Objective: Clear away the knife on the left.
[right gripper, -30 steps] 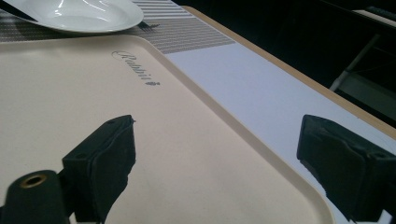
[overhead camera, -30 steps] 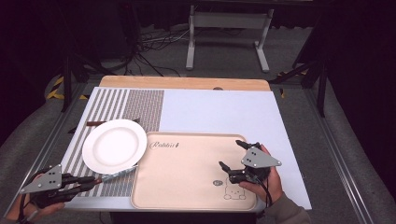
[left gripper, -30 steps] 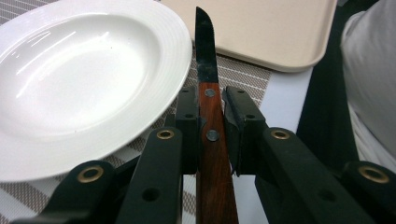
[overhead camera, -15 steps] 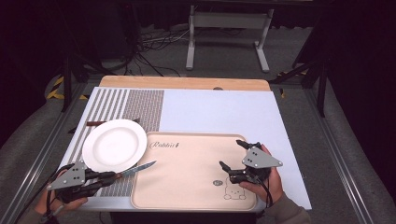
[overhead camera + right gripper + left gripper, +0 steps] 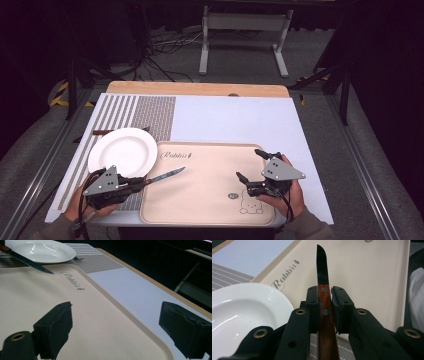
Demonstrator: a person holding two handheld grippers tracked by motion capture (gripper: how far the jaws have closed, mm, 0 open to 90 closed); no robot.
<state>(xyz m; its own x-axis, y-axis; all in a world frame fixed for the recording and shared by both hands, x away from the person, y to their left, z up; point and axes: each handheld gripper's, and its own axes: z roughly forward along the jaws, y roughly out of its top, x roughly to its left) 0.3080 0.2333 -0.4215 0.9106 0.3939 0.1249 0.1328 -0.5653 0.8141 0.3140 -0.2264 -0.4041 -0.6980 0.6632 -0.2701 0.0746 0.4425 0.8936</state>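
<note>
Knife [image 5: 323, 293]: wooden handle, pointed blade.

A dark room surrounds the wooden-edged table [image 5: 200, 89]; a grey metal stand [image 5: 245, 30] and tangled black cables [image 5: 160, 55] occupy the grey floor [image 5: 320, 75].

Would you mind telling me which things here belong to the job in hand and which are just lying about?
In the job:
- knife, clamped by its wooden handle in the left gripper
- beige tray under its blade

Lying about:
- white plate
- striped mat
- dark utensil beyond the plate
- right gripper, open, holding nothing
</note>
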